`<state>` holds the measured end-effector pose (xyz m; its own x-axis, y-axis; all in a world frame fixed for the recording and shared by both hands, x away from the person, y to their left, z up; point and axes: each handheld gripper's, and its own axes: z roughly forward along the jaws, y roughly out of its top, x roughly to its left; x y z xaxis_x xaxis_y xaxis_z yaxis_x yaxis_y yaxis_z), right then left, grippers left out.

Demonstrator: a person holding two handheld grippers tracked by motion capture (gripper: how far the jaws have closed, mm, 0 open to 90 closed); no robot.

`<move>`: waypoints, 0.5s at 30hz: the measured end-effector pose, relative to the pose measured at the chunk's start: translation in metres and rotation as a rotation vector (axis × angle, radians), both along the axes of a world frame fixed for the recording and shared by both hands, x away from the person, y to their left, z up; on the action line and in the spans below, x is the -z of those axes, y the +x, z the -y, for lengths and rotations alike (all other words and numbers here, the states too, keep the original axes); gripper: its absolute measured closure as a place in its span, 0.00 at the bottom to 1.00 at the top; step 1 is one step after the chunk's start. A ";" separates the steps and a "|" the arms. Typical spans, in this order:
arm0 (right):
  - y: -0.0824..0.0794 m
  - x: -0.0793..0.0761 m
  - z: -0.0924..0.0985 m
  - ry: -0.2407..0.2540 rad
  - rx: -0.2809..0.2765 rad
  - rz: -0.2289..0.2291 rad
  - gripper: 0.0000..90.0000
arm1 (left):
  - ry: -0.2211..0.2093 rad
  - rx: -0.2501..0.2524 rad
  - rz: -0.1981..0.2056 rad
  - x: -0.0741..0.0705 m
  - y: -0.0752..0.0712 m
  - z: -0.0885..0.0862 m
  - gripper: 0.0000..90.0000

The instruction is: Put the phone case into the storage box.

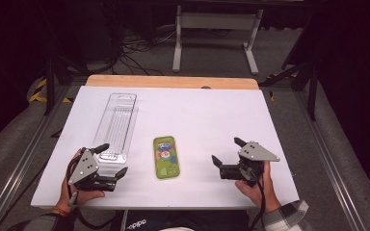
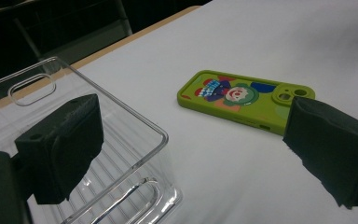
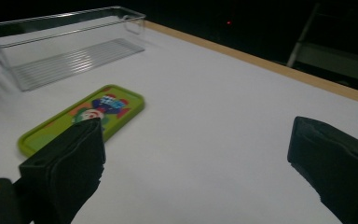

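While both are held low over the near part of the surface, the left tool (image 1: 111, 160) and the right tool (image 1: 226, 151) are seen with their jaws spread wide and nothing gripped between them. One jaw of the left tool is set over the near end of a clear plastic tray (image 1: 117, 122), the other outside it over the bare surface; whether the tray is touched cannot be told. Between the two tools, apart from both, a green phone case (image 1: 165, 157) printed with a cartoon figure is laid flat, just beside the tray's near end. The tray is stretched lengthwise away from the person on the left half. Everything is carried by a white surface (image 1: 207, 120) edged at the far side by a light wooden strip (image 1: 173, 82). Beyond it, a dark room is shown, with grey carpet, loose cables (image 1: 135, 50) and the white legs of another frame (image 1: 217, 36).
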<state>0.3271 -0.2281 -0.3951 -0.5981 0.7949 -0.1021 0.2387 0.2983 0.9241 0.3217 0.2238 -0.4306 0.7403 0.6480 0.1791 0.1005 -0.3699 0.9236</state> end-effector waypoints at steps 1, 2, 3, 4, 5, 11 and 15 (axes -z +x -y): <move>0.000 0.000 0.000 0.000 0.000 0.000 0.06 | 0.000 0.000 0.000 0.000 0.000 0.000 0.06; -0.002 0.001 -0.005 -0.011 -0.026 -0.011 0.06 | 0.004 0.004 -0.002 0.000 0.000 0.001 0.06; -0.003 0.002 -0.008 -0.025 -0.026 -0.012 0.06 | 0.010 0.004 -0.001 0.000 0.000 0.002 0.06; -0.004 0.003 -0.011 -0.042 -0.034 -0.017 0.06 | 0.017 0.003 0.001 0.000 -0.001 0.002 0.06; -0.005 0.004 -0.012 -0.034 -0.051 -0.029 0.06 | 0.020 0.004 0.003 0.001 -0.001 0.003 0.06; -0.003 0.010 -0.026 -0.073 -0.133 -0.076 0.05 | 0.047 -0.001 0.005 0.004 -0.001 0.003 0.06; 0.003 0.008 -0.039 -0.087 -0.115 -0.158 0.06 | 0.061 -0.019 0.023 0.003 -0.003 0.003 0.07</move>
<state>0.3298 -0.1892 -0.4036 -0.6984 0.7127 -0.0651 0.3382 0.4088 0.8476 0.3190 0.2207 -0.4339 0.7233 0.6491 0.2355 0.0869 -0.4239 0.9015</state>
